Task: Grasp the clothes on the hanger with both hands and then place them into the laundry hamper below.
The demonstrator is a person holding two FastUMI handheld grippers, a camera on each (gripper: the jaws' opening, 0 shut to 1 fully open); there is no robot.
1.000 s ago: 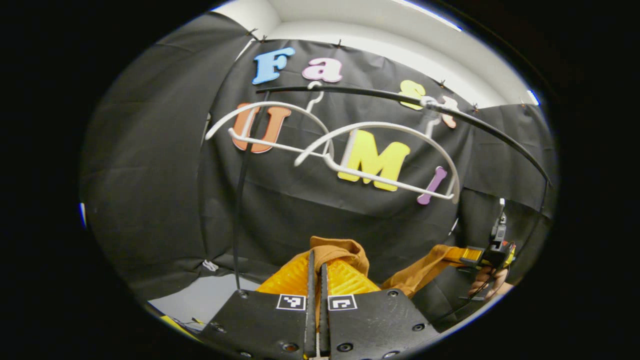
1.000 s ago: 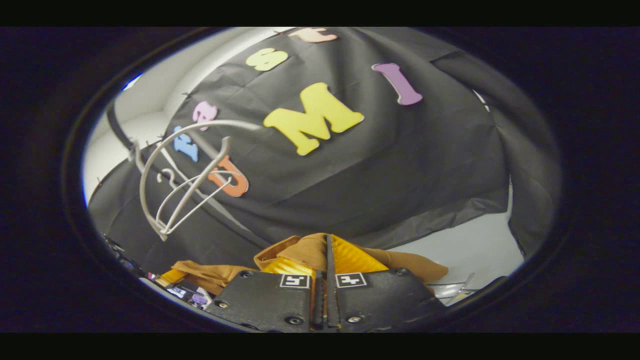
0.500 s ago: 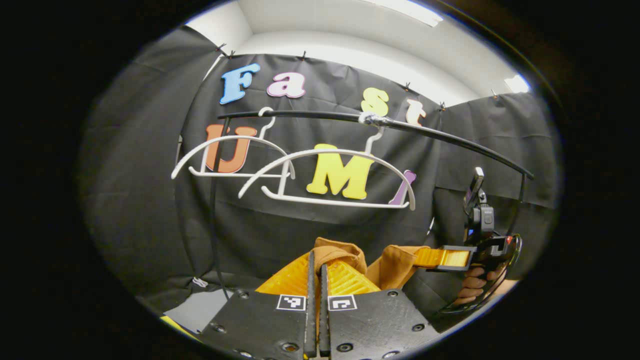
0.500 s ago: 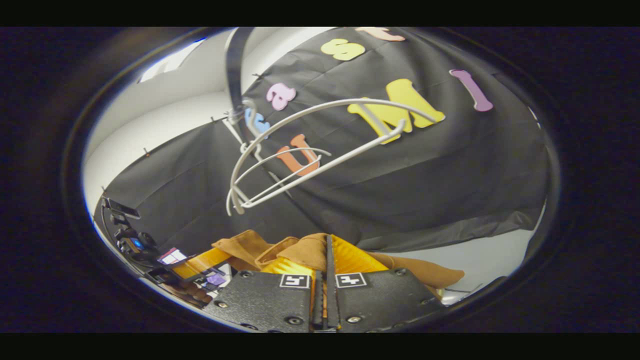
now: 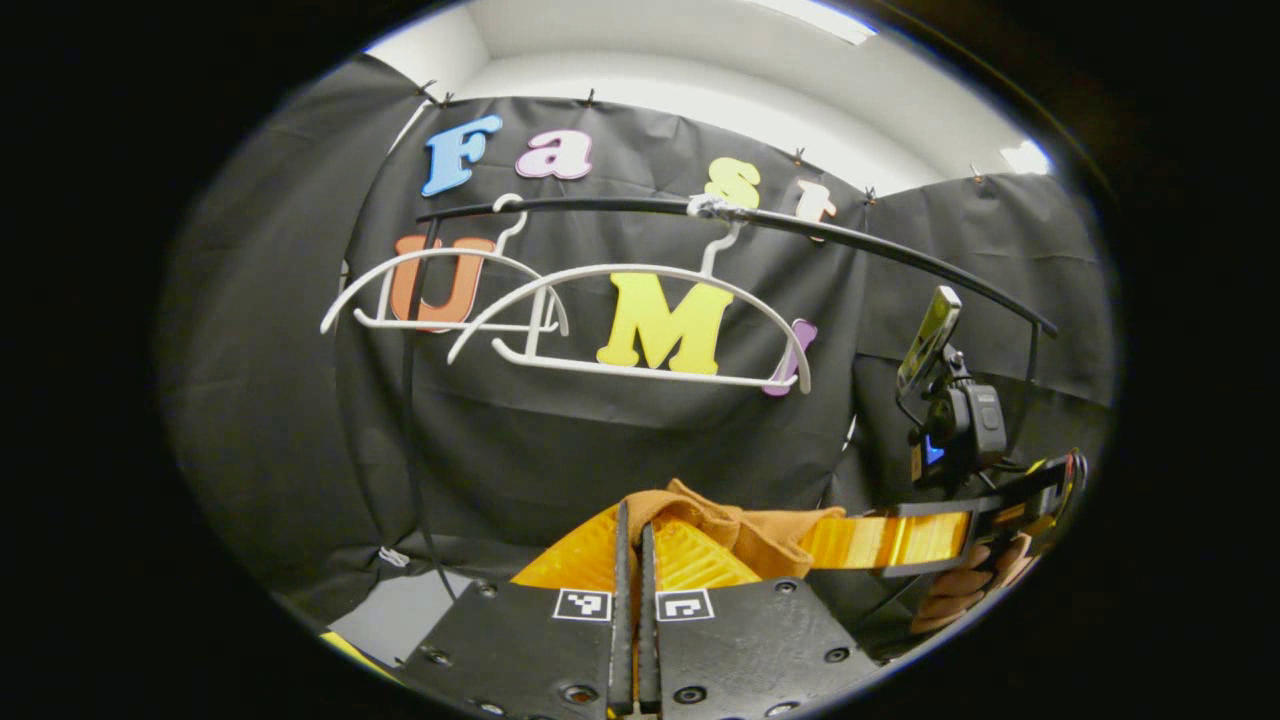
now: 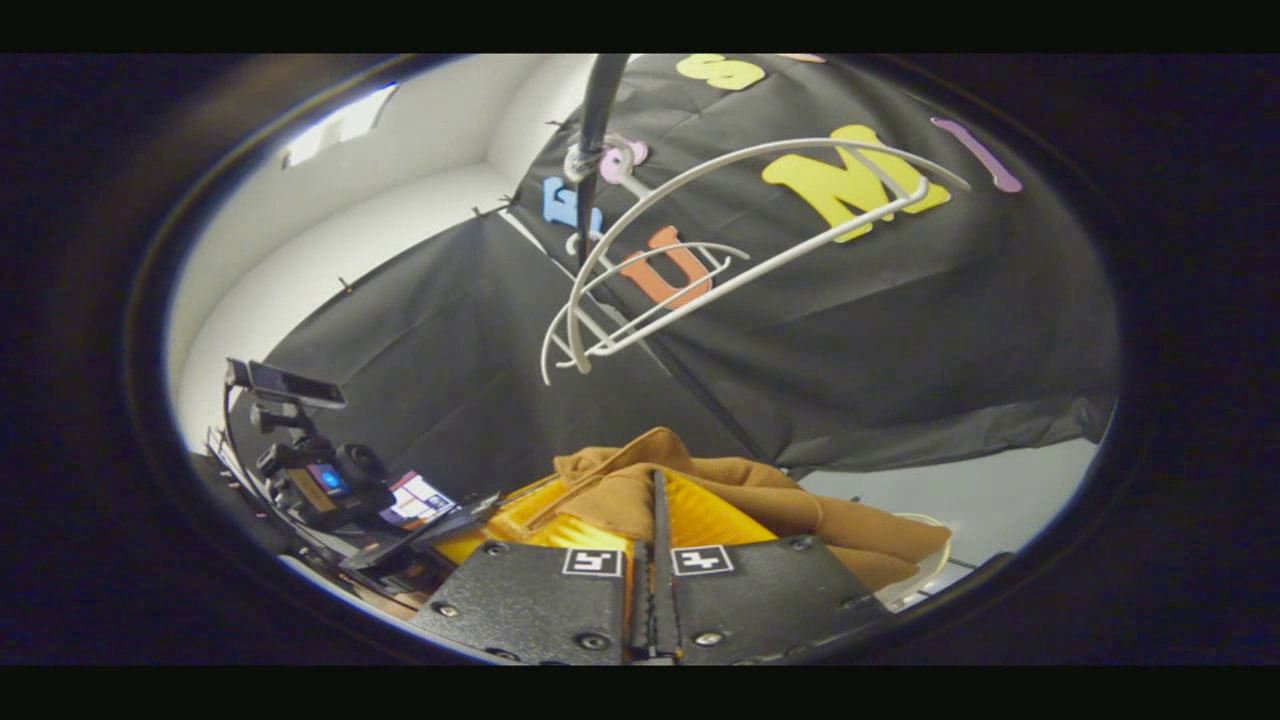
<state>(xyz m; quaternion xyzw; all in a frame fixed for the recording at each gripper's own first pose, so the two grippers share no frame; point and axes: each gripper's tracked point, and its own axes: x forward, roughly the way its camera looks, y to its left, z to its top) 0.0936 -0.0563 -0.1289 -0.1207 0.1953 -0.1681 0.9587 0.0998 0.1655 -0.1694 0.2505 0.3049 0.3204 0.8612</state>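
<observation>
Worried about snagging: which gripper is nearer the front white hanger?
Right, probably. The right gripper is just below one end of the front hanger; the left gripper faces it from farther back. Both are shut on the brown garment.

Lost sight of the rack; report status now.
Left gripper and right gripper both shut on brown cloth garment. Garment off the two bare white plastic hangers on the black rail. Hamper unseen; nothing blocking.

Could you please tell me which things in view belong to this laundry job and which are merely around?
Job:
brown garment, pinched by both
left gripper
right gripper
white hangers, bare

Around:
black rail
phone mounted on the right gripper
</observation>
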